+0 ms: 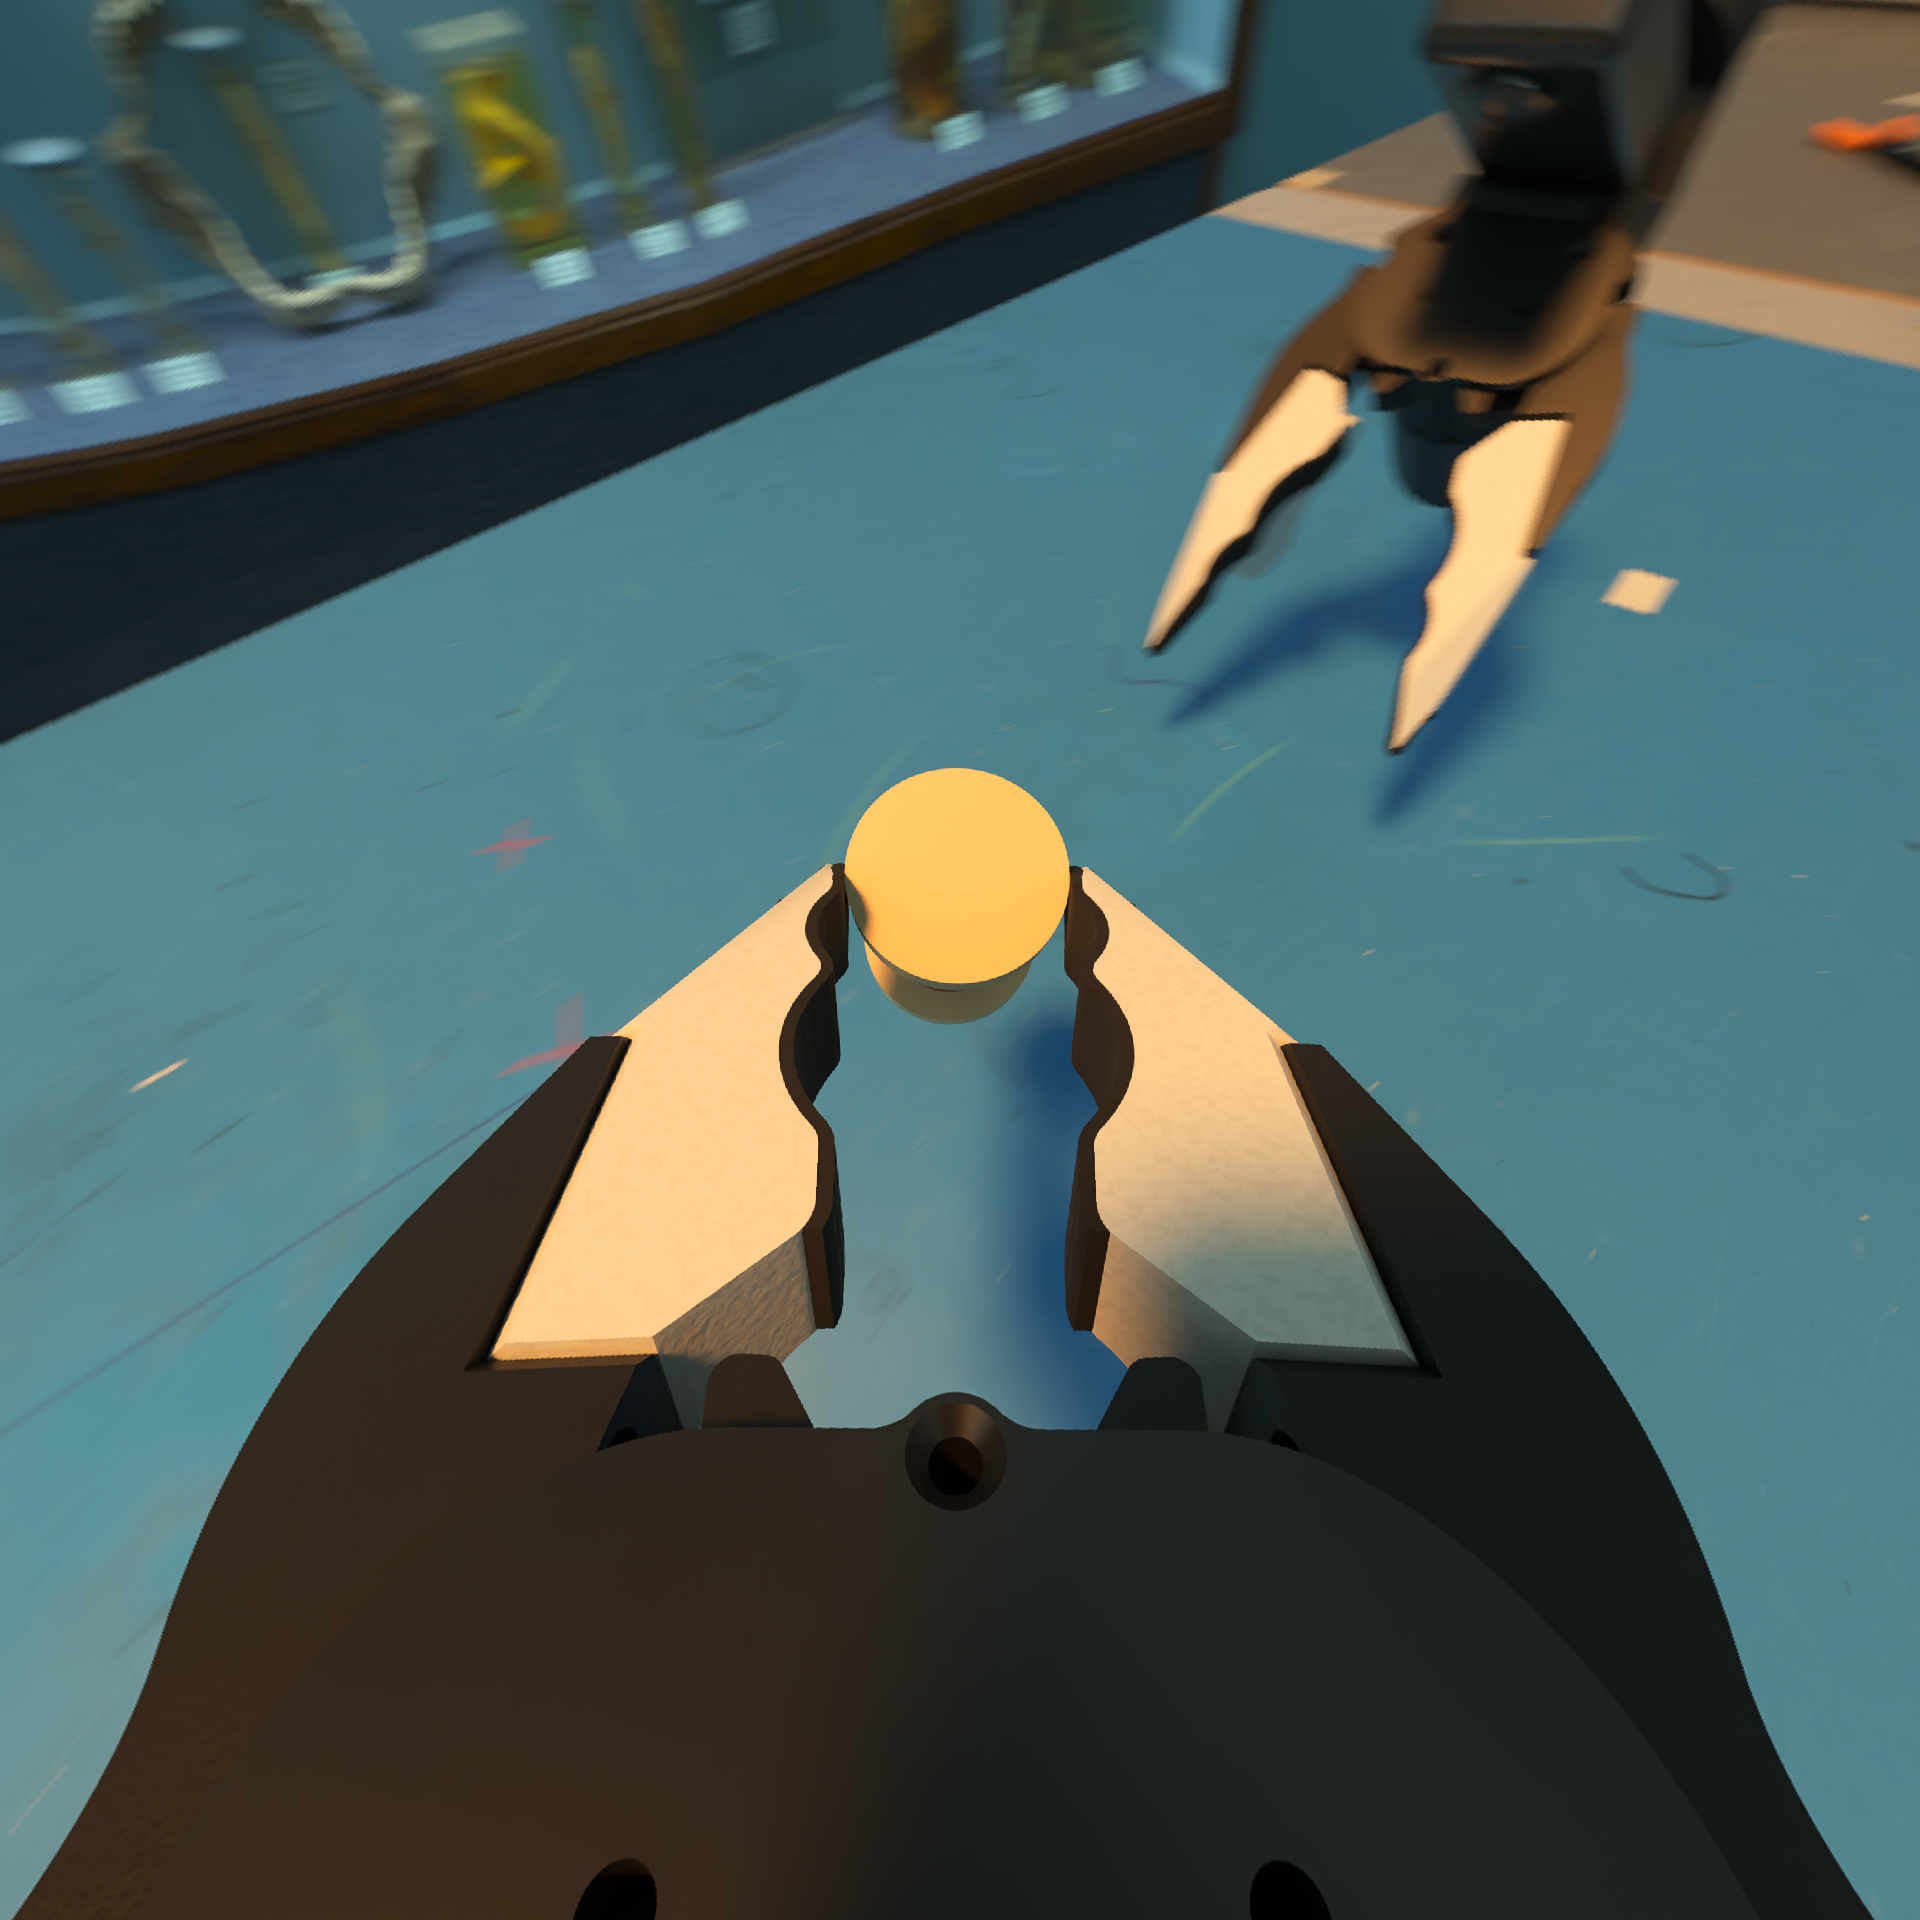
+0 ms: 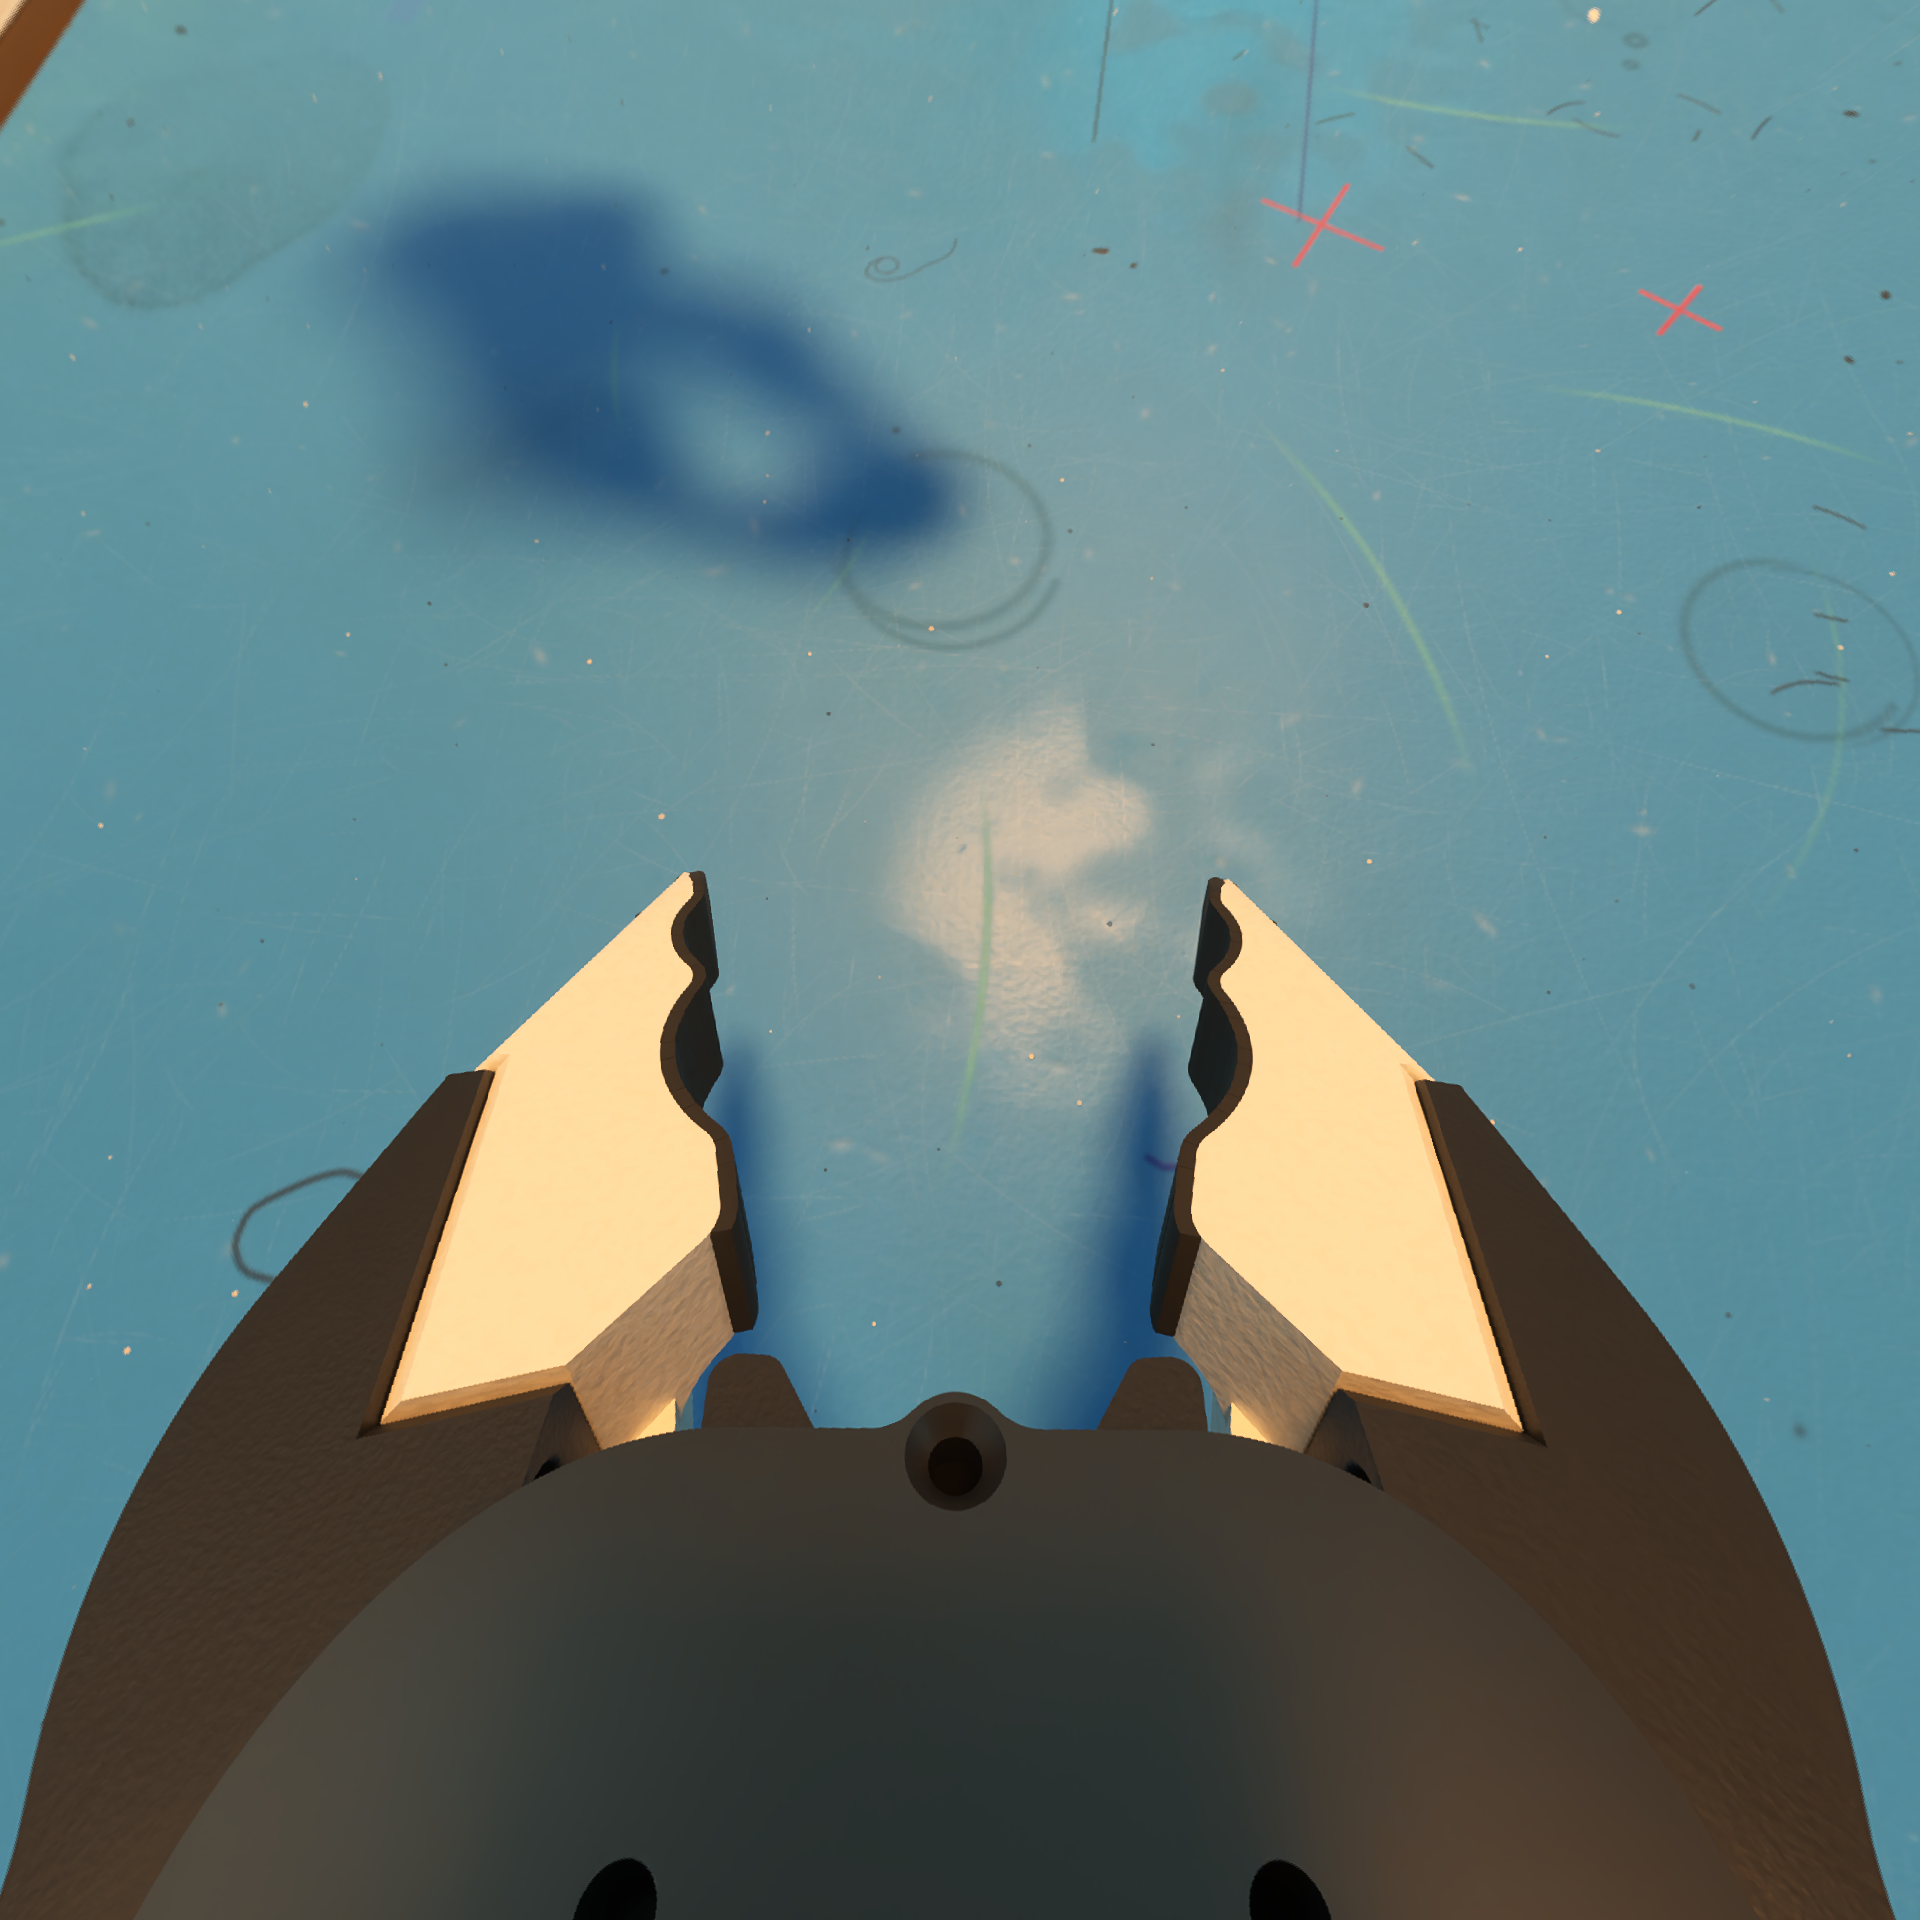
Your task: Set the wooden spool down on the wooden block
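In the left wrist view my left gripper (image 1: 956, 883) is shut on the wooden spool (image 1: 956, 883), a pale yellow wood piece with a round flat end facing the camera, held at the fingertips above the blue table (image 1: 416, 935). The right gripper (image 1: 1273, 696) shows far right in that view, open, fingers pointing down at the table. In the right wrist view my right gripper (image 2: 956, 883) is open and empty above the bare blue table (image 2: 416, 727). No wooden block shows in either view.
A glass display case (image 1: 416, 208) with a wooden edge runs along the table's far left side. A grey surface (image 1: 1787, 187) with an orange item lies beyond the far right edge. The table bears scratches, pen circles and red crosses (image 2: 1322, 223).
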Robot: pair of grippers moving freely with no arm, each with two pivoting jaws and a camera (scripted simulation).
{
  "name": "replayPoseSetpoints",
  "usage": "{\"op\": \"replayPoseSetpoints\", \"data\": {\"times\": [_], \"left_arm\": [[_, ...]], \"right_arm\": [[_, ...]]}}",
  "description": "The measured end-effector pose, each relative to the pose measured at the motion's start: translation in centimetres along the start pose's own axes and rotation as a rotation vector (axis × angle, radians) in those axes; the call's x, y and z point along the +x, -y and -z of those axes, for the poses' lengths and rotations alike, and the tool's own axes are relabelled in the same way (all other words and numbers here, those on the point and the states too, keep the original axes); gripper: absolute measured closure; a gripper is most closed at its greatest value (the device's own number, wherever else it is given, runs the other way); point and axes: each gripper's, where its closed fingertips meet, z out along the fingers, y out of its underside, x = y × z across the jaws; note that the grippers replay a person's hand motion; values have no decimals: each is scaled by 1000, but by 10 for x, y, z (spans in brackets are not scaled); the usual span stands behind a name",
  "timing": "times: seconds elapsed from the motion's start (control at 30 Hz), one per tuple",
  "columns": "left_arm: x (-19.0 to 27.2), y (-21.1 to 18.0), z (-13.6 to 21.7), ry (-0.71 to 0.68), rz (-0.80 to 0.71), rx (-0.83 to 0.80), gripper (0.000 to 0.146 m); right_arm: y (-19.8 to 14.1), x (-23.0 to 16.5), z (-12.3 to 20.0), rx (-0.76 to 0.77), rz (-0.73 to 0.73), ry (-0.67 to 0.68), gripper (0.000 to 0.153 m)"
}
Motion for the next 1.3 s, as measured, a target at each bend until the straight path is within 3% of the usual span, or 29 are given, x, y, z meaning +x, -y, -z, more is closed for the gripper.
{"op": "replayPoseSetpoints", "data": {"times": [0.13,0.27,0.47,0.63,0.87,1.3], "left_arm": [[-65,-5,100,279,57,-84,105],[-120,-37,197,504,187,-159,105],[-151,-102,279,671,369,-248,105],[-160,-145,299,742,467,-280,105],[-163,-190,294,736,585,-350,105],[-162,-203,283,706,638,-324,105]], "right_arm": [[-4,1,1,26,-19,-14,59],[-8,4,3,15,-7,-46,58],[-8,12,9,53,-36,-64,59],[-11,16,11,51,-41,-72,60],[-14,19,14,50,-50,-77,61],[-18,18,12,31,-45,-71,60]]}}
